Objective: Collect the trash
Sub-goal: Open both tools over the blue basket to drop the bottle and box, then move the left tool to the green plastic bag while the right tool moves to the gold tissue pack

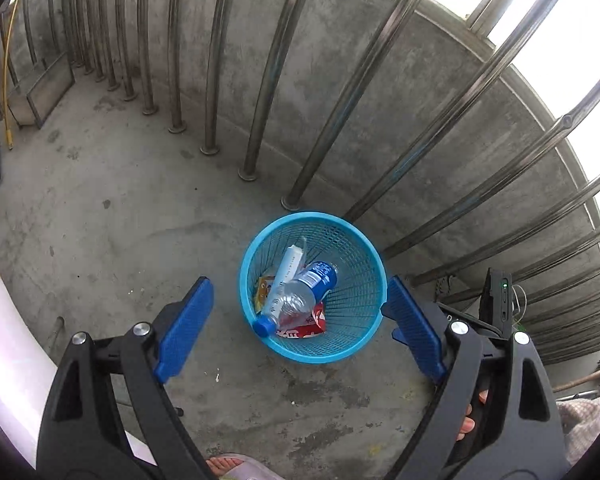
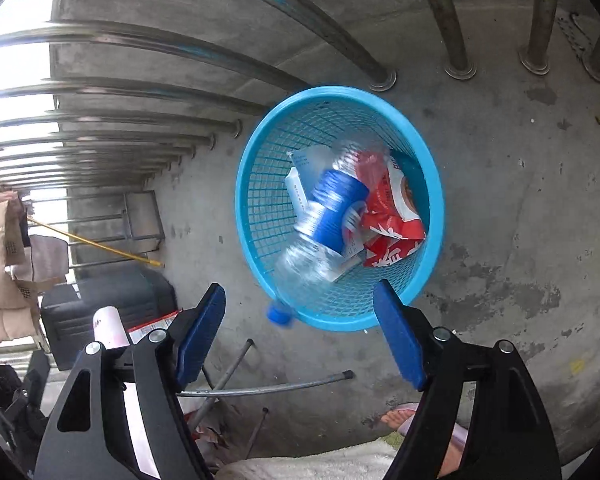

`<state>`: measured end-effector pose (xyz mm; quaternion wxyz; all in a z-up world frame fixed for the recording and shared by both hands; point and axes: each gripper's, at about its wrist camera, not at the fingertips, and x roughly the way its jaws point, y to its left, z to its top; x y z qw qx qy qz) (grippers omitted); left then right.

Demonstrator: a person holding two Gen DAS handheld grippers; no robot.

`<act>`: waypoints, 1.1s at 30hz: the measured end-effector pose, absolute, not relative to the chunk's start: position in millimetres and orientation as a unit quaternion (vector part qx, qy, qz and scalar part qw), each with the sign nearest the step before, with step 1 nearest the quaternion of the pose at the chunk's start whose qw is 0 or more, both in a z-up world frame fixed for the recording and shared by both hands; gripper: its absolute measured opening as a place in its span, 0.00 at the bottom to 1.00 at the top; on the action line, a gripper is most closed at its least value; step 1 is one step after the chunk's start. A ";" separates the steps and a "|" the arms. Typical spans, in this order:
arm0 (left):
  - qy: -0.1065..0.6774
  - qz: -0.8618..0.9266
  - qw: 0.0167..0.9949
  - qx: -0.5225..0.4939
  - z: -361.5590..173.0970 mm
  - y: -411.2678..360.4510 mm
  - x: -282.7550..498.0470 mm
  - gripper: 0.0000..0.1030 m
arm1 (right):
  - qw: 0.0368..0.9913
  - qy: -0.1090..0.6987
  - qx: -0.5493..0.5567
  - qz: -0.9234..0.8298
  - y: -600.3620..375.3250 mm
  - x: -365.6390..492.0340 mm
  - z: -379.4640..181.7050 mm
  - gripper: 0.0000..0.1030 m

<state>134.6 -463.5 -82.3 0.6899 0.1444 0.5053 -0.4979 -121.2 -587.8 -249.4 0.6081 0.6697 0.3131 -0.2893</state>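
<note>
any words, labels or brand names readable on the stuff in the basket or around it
No text can be read in full.
Plastic bottle: blue label with white print, too blurred to read.
Red wrapper: large white characters, cut off and creased, not legible.
White tube: a line of small print, too small to read.
Yellow packet: mostly hidden, nothing readable.
Blue basket: no markings visible.

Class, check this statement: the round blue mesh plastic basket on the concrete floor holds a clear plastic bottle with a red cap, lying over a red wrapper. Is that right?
One detail is wrong: the clear plastic bottle in the blue mesh basket has a blue cap, not a red one. The left wrist view shows it, lying over the red wrapper.
</note>
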 end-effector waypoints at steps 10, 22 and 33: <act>0.447 -0.499 0.734 0.114 -25.7 -373.9 117.1 0.83 | 0.697 0.341 0.547 -0.313 -558.2 -99.6 -173.8 0.72; 0.406 -0.437 0.797 0.094 38.8 -266.9 129.6 0.87 | 0.788 0.364 0.425 -0.258 -503.0 -49.9 -88.0 0.72; 0.362 -0.333 0.870 0.021 70.6 -87.5 166.6 0.87 | 0.861 0.374 0.337 -0.069 -406.1 33.0 1.0 0.72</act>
